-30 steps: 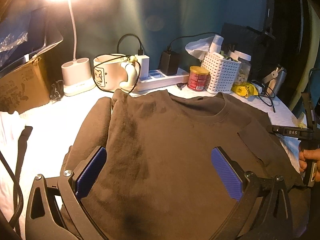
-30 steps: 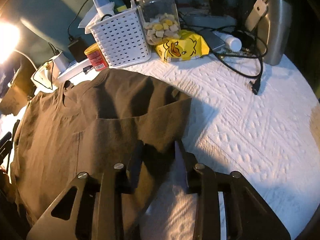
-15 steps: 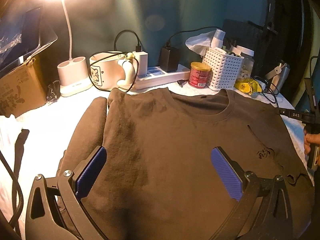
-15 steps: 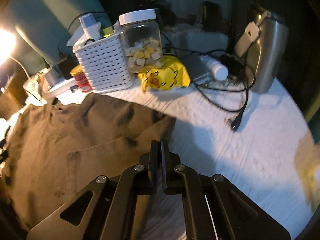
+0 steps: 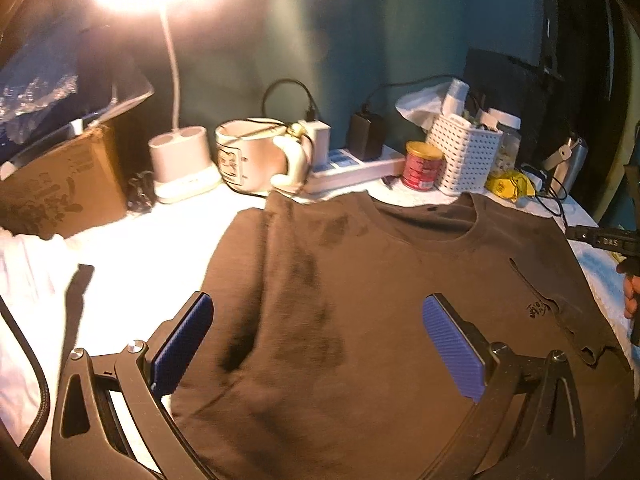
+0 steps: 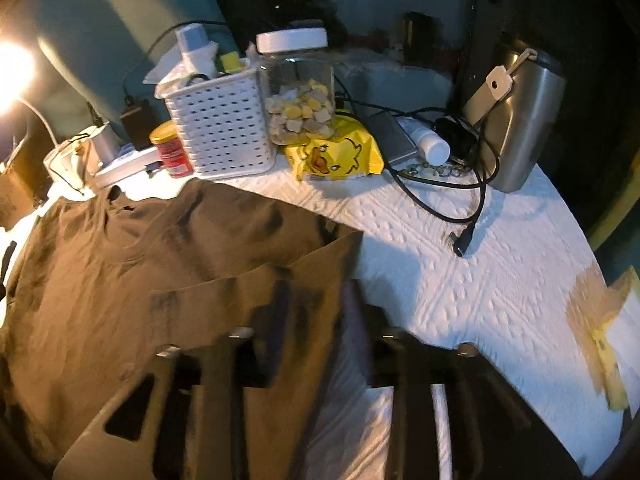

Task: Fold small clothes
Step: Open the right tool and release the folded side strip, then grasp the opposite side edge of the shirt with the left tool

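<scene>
A brown T-shirt (image 5: 360, 300) lies flat on the white padded table, collar toward the back. Its right sleeve is folded inward over the chest, showing a small dark print (image 5: 538, 310). My left gripper (image 5: 316, 344) is open with blue pads wide apart, hovering over the shirt's lower body. My right gripper (image 6: 316, 320) is open, its fingers blurred, straddling the folded sleeve's edge (image 6: 320, 272) at the shirt's right side. The right gripper also shows at the far right of the left wrist view (image 5: 608, 240).
Along the back stand a lamp base (image 5: 180, 160), a mug (image 5: 248, 156), a power strip (image 5: 352, 168), a red can (image 5: 424, 164), a white basket (image 6: 220, 128), a snack jar (image 6: 298, 88), a yellow packet (image 6: 336, 156), cables (image 6: 460, 208) and a steel tumbler (image 6: 520, 120). A cardboard box (image 5: 60, 184) is left.
My right gripper shut on the right sleeve and folded it inward, then opened and let it go. The left gripper stayed open and shifted slightly left.
</scene>
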Motion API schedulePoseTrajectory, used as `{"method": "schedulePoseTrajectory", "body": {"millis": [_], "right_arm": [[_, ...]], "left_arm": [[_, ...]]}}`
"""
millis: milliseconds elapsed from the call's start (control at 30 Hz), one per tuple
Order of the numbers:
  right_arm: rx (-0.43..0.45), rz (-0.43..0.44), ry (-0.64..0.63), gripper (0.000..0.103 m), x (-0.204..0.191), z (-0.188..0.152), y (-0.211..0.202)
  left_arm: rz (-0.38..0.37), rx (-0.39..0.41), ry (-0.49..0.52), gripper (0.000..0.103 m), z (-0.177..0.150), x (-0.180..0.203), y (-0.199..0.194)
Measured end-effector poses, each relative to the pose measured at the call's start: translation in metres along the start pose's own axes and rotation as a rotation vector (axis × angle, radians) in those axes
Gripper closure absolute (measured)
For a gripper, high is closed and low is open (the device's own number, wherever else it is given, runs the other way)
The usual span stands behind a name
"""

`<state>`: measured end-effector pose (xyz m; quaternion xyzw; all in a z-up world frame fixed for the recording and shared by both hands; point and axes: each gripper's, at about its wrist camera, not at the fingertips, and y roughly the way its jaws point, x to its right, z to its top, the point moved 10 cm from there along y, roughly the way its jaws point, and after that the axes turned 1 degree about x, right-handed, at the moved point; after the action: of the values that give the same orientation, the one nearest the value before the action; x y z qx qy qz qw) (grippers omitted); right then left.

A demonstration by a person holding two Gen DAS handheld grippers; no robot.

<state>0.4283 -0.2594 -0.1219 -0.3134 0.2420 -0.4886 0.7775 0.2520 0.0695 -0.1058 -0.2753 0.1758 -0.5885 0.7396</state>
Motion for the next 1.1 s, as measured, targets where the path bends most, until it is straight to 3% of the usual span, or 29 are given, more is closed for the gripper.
{"method": "schedulePoseTrajectory", "body": {"millis": [333, 667, 867, 1067, 1100], "right_arm": [[0.025, 0.009, 0.009, 0.066, -0.037, -0.017, -0.044], [0.022, -0.001, 0.044, 0.066, -0.068, -0.039, -0.073], [0.027, -0.008, 0.042, 0.066, -0.088, -0.043, -0.084], [0.027, -0.023, 0.067, 0.066, -0.092, -0.047, -0.087], [0.023, -0.026, 0.07, 0.066, -0.092, -0.049, -0.087]], "left_arm": [[-0.072, 0.01, -0.042, 0.001, -0.002, -0.035, -0.019], [-0.157, -0.042, -0.032, 0.032, -0.005, -0.063, -0.007], [-0.188, -0.13, 0.04, 0.041, -0.006, -0.069, 0.027], [-0.202, -0.211, 0.091, 0.041, -0.016, -0.069, 0.058], [-0.204, -0.217, 0.092, 0.047, -0.018, -0.069, 0.061]]}}
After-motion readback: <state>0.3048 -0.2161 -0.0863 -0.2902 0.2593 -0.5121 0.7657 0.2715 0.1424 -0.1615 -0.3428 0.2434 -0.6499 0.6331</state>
